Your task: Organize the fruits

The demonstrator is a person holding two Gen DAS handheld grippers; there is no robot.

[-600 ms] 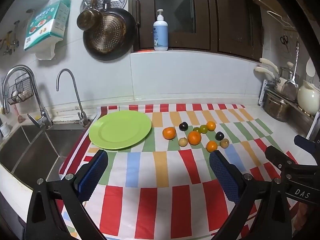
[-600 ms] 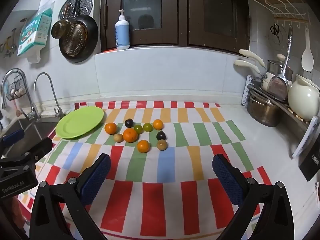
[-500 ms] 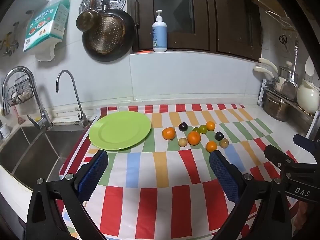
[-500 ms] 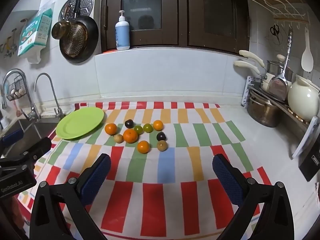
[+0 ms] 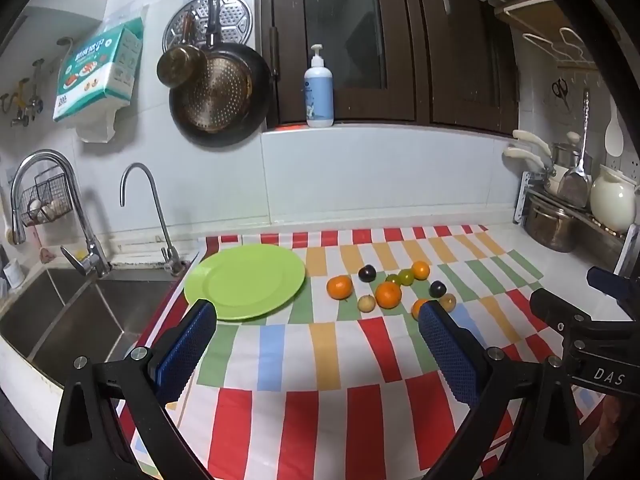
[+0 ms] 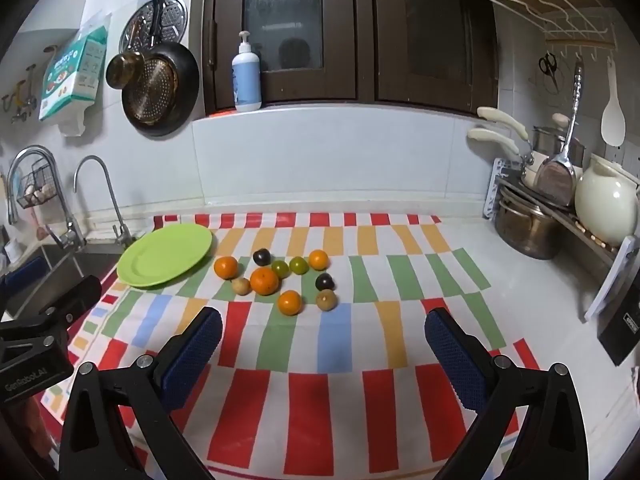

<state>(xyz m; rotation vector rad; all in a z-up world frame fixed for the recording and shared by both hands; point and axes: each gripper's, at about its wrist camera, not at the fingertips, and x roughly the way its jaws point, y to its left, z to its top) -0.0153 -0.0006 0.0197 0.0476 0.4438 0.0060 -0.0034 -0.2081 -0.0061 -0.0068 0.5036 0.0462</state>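
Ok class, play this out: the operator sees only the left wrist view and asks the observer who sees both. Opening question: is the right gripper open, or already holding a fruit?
Observer: The right gripper is open, with nothing between its pads.
Operator: My left gripper is open too. What is its right finger covering?
Observer: Part of the nearest orange. It lies whole on the striped cloth, with a brown fruit just to its right.
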